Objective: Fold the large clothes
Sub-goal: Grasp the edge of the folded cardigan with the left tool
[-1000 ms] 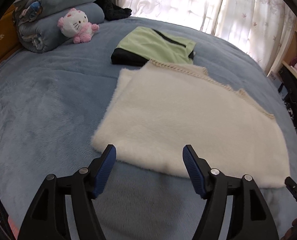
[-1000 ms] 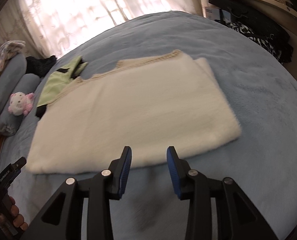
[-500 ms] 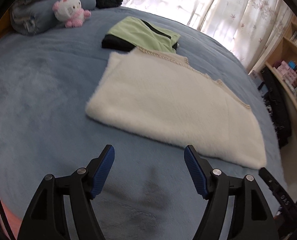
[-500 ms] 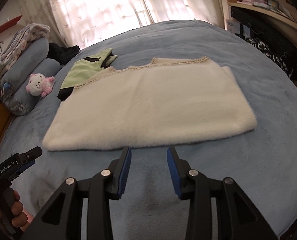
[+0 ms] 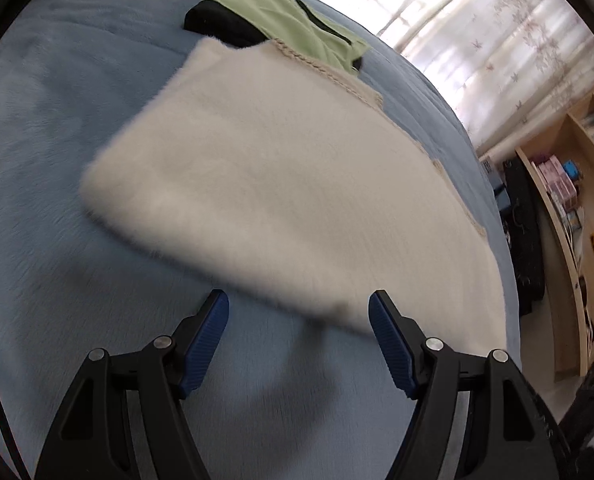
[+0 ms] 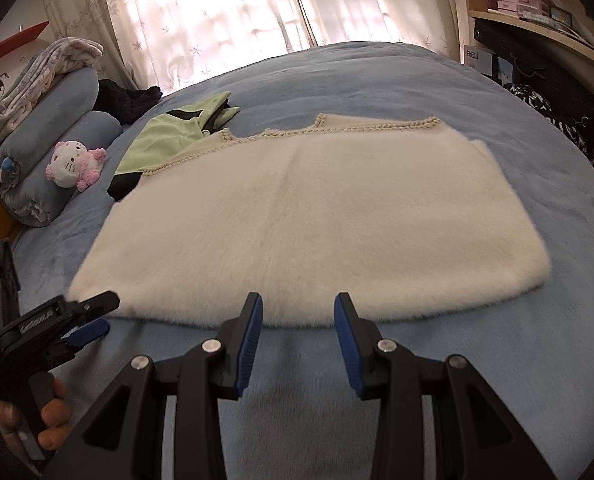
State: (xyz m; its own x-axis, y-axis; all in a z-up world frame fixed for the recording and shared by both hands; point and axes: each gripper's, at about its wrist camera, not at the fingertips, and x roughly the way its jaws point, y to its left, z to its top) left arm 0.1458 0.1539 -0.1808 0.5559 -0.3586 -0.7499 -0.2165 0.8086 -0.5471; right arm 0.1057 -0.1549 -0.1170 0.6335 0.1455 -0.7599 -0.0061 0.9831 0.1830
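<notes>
While the cream fleece garment (image 6: 305, 216) lies flat and spread across the middle of the blue bed cover (image 6: 417, 80), we judge that we are between folds, lining up for the next grasp along its near hem. Our left gripper (image 5: 299, 308) hovers just short of that hem with its jaws spread wide and nothing between them; in the right wrist view it shows at the near left, close to the garment's near left corner. Our right gripper (image 6: 298, 310) sits at the middle of the near hem, jaws open to a moderate gap and likewise empty; whether the pads touch the pile we cannot tell. The braided trim edge (image 6: 337, 128) lies on the far side, and a green and black garment (image 6: 169, 136) lies partly under the far left corner, with a plush toy (image 6: 75, 164) further left against rolled bedding. Next, we think, each claw must slide under the hem, close on both layers, and carry the near edge over to the far trim, keeping clear of the green piece
</notes>
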